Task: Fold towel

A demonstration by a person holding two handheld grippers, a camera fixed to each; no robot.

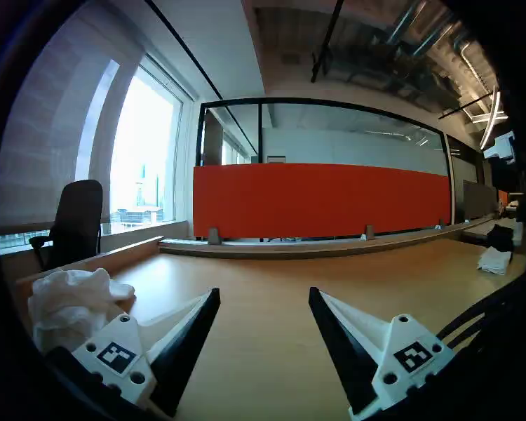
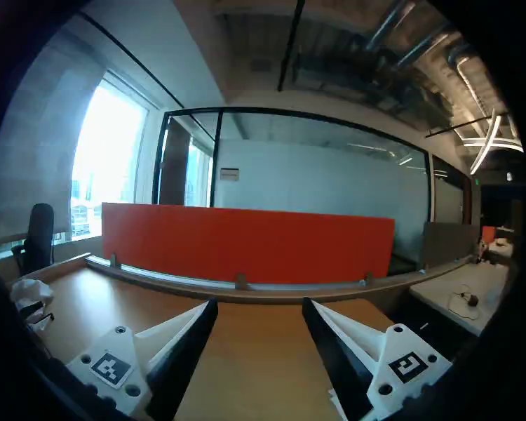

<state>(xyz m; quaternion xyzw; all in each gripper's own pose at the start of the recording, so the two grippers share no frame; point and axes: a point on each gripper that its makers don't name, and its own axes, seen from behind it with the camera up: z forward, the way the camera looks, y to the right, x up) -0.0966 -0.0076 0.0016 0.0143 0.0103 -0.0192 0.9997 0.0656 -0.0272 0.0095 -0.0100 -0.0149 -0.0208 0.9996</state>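
Note:
A crumpled white towel (image 1: pixel 70 302) lies at the left end of the wooden desk (image 1: pixel 277 309), just left of my left gripper (image 1: pixel 264 302), which stands open with nothing between its fingers. In the right gripper view the same towel (image 2: pixel 28 290) shows small at the far left edge of the desk (image 2: pixel 263 351). My right gripper (image 2: pixel 259 309) is open too, over bare wood, holding nothing. Another small white cloth (image 1: pixel 494 259) rests far off at the right end of the desk.
An orange divider panel (image 1: pixel 319 200) runs along the back of the desk. A black office chair (image 1: pixel 73 221) stands by the window at left. A neighbouring white desk (image 2: pixel 466 288) with a cable lies to the right.

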